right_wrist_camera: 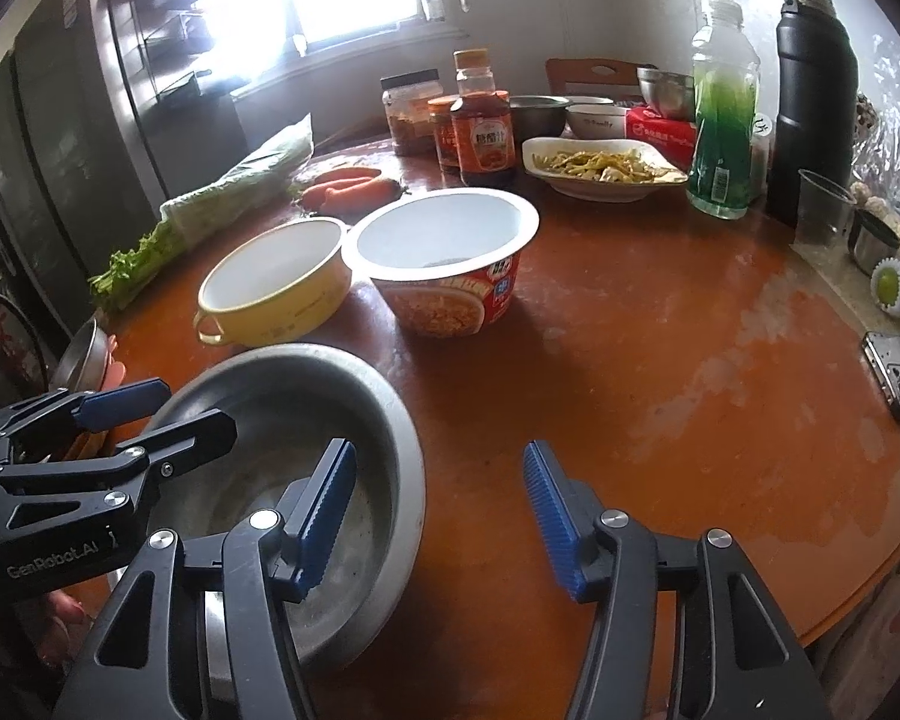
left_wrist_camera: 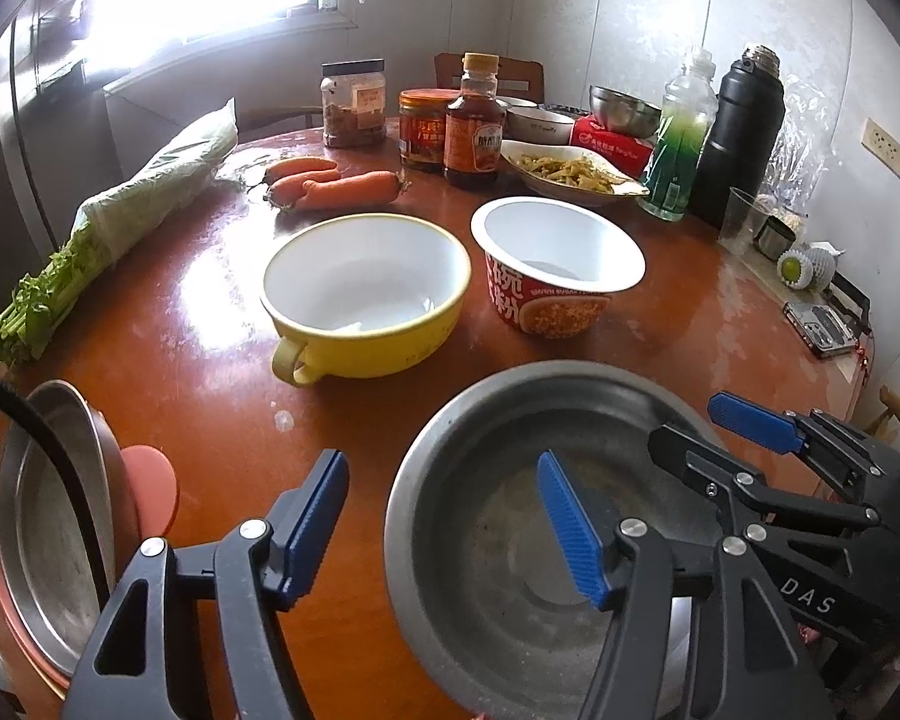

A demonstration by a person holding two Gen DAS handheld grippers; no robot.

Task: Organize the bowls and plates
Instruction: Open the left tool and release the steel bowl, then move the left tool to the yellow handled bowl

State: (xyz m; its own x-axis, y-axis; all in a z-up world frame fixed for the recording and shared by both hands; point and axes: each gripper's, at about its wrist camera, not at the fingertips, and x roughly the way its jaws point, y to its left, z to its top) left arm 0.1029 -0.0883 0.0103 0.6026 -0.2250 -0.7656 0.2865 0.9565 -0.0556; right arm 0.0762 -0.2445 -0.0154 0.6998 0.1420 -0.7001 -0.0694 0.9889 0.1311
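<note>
Straddling rim of steel bowl (left_wrist_camera: 510, 516) from both sides — left gripper (left_wrist_camera: 444, 531) spread across near-left rim, right gripper (right_wrist_camera: 438, 519) spread across right rim, neither pinching. Bowl sits on surface (right_wrist_camera: 660, 360), dull grey, empty, round — no long axis. Yellow bowl (left_wrist_camera: 366, 294) and noodle cup (left_wrist_camera: 555, 267) beyond, well apart.

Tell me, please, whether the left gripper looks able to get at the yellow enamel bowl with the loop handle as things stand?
Probably yes. The left gripper is open and straddles the near rim of the grey metal basin; only bare orange table lies between it and the yellow enamel bowl.
</note>
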